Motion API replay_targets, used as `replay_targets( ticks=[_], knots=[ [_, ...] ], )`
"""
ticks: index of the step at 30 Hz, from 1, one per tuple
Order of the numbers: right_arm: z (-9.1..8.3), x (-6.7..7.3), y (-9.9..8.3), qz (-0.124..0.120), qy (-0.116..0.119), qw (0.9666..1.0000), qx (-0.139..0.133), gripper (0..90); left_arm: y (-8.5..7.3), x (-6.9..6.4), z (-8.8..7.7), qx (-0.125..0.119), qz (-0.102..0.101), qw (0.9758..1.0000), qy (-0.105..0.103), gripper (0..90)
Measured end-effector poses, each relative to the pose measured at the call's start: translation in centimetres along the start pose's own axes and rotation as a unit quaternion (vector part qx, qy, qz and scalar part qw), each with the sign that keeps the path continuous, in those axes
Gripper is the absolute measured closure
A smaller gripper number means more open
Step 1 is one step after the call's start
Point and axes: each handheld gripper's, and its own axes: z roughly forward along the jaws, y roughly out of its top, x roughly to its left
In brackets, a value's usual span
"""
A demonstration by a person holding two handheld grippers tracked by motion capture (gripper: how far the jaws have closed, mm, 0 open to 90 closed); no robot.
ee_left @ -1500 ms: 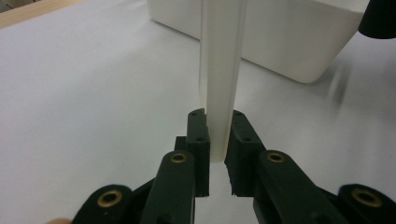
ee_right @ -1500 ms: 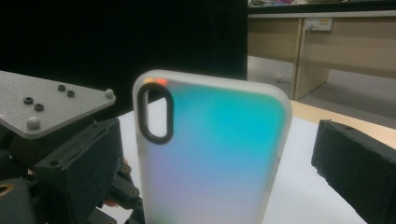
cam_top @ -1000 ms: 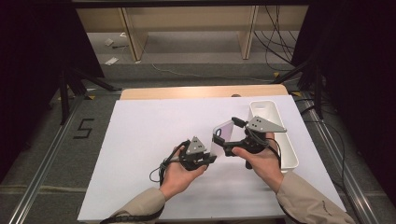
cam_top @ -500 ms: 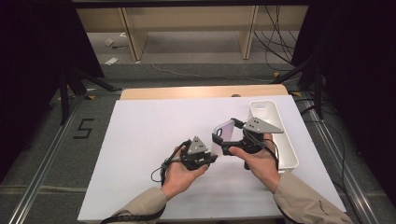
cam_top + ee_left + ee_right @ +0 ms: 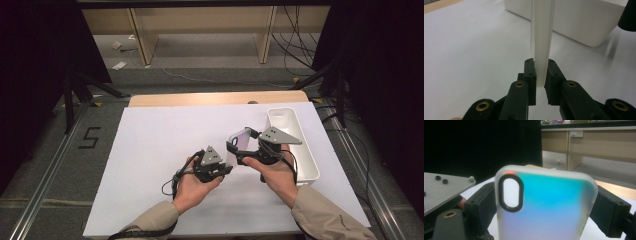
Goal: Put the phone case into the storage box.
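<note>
A translucent phone case (image 5: 239, 142) with an iridescent blue back and an oval camera cutout is held above the white table between two hand-held grippers. My left gripper (image 5: 541, 72) is shut on its lower end, with the case seen edge-on (image 5: 541, 37) between the pads. In the high view this gripper (image 5: 226, 167) sits in the person's left hand. My right gripper (image 5: 546, 205) straddles the case (image 5: 549, 207) across its width. Its jaws have just been closing, and both black pads (image 5: 481, 207) now touch the case's side edges. It comes in from the right (image 5: 236, 146).
A white rectangular bin (image 5: 306, 165) stands at the right side of the white table cover (image 5: 150, 150), close behind the right hand. A wooden strip (image 5: 200, 98) borders the far edge. Cables trail from both grippers.
The right gripper's jaws have drawn in around the phone case. Both hands and the case have stayed where they were.
</note>
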Motion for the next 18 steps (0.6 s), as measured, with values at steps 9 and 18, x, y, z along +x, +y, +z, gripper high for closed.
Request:
replay_targets(
  ticks=[9, 18],
  knots=[
    [-0.08, 0.19, 0.12, 0.003, -0.003, 1.0, 0.003, 17.8, -0.06, 0.0, 0.05, -0.005, 0.004, 1.0, 0.004, 80.2],
    [-0.46, -0.03, 0.8, 0.005, -0.005, 0.9999, -0.011, 18.0, 0.11, 0.3, -0.19, -0.025, 0.01, 0.9996, -0.002, 64.7]
  ],
)
